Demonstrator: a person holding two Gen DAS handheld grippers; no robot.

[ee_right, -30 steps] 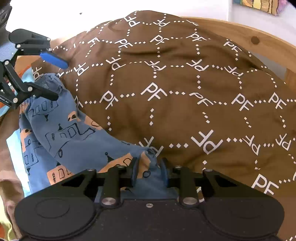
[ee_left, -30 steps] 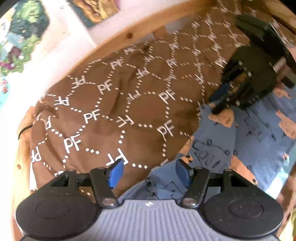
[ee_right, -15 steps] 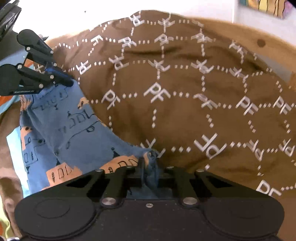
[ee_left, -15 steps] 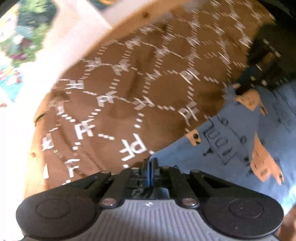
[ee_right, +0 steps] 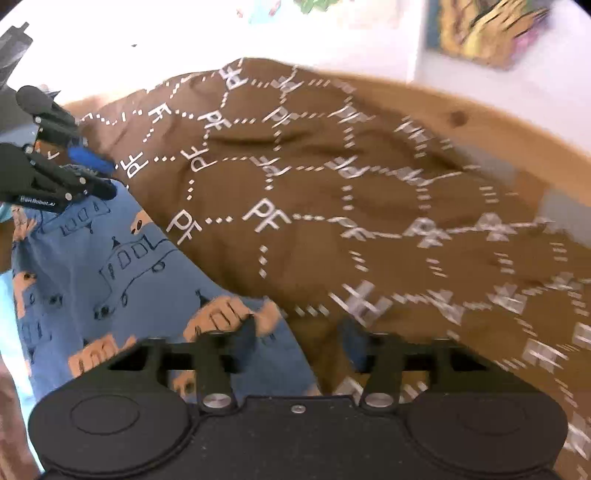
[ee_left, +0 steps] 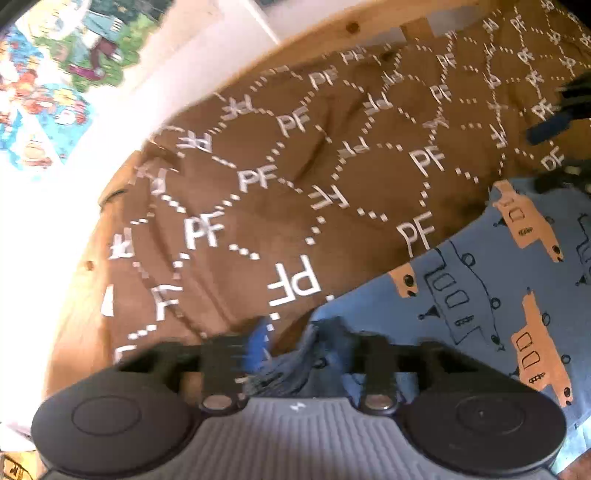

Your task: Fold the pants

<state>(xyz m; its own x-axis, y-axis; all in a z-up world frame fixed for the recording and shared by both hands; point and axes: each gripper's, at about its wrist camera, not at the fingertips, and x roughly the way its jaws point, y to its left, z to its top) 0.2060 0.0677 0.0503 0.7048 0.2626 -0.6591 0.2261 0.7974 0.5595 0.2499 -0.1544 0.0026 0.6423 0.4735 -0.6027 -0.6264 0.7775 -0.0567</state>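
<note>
- The pants [ee_left: 480,295], blue with orange and outlined vehicle prints, lie flat on a brown blanket [ee_left: 295,184] patterned with dotted hexagons and the letters "PF"; in the left wrist view they fill the near right, in the right wrist view the near left.
- Left gripper [ee_left: 295,339]: the jaws are opening. A bunched edge of the pants sits between them near the right-hand finger; the blue pad on the other side stands clear of the cloth, so the fabric appears released rather than pinched.
- Right gripper [ee_right: 299,339]: the jaws are likewise opening. The left-hand finger lies over the edge of the pants, while the gap between the fingers shows mostly blanket; no cloth is clamped.
- Why so placed: each gripper stands at one end of the same far edge of the pants, consistent with an edge carried over and set down square. Letting go with both together probably keeps the fold from skewing.
- The left gripper also appears at the far left of the right wrist view, at the far end of the garment.
- A wooden bed frame [ee_left: 351,33] curves behind the blanket, and posters [ee_left: 48,92] hang on the wall beyond.
- Judgement: one fold looks laid; further folds likely remain.
</note>
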